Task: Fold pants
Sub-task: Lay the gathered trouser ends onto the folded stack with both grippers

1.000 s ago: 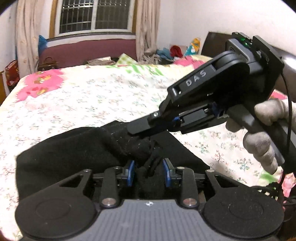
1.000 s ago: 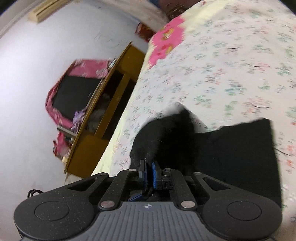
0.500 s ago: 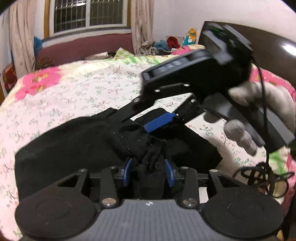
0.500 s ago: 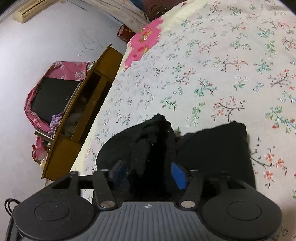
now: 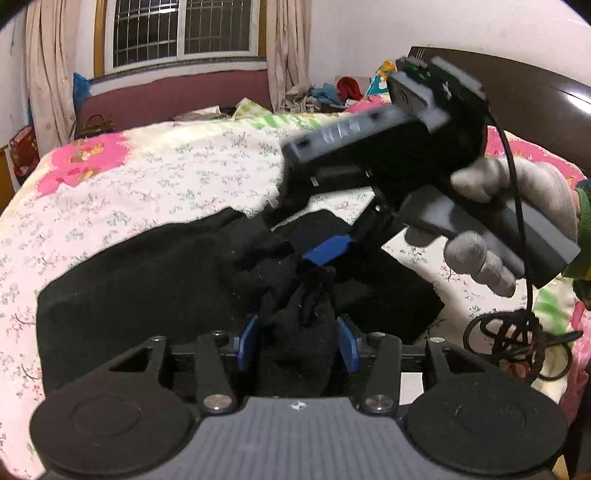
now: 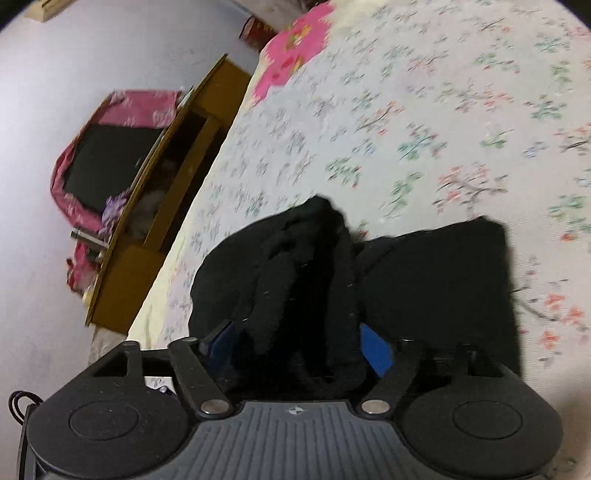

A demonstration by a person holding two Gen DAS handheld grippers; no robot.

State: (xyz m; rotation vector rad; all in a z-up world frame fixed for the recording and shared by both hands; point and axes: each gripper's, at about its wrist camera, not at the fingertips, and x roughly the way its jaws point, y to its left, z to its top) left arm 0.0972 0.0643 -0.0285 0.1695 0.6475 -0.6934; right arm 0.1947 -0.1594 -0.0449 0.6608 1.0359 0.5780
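Black pants (image 5: 147, 288) lie folded on a floral bedsheet (image 5: 177, 173). My left gripper (image 5: 297, 341) has its blue pads apart, with a bunched lump of the black fabric between them. My right gripper (image 5: 295, 245), held by a gloved hand (image 5: 517, 206), hovers over the same bunch, one blue pad (image 5: 327, 249) showing. In the right wrist view the right gripper (image 6: 299, 345) is wide open, its jaws standing either side of a raised ridge of the pants (image 6: 436, 284).
A wooden cabinet (image 6: 166, 206) with a pink-covered screen (image 6: 107, 162) stands beside the bed. A dark headboard (image 5: 535, 92) is at the right. A black cable (image 5: 509, 332) coils on the bed. Clothes pile near the window (image 5: 181, 33).
The right gripper has opened from shut to wide apart and lifted slightly off the fabric bunch. The left gripper's pads have also spread wider around the bunch.
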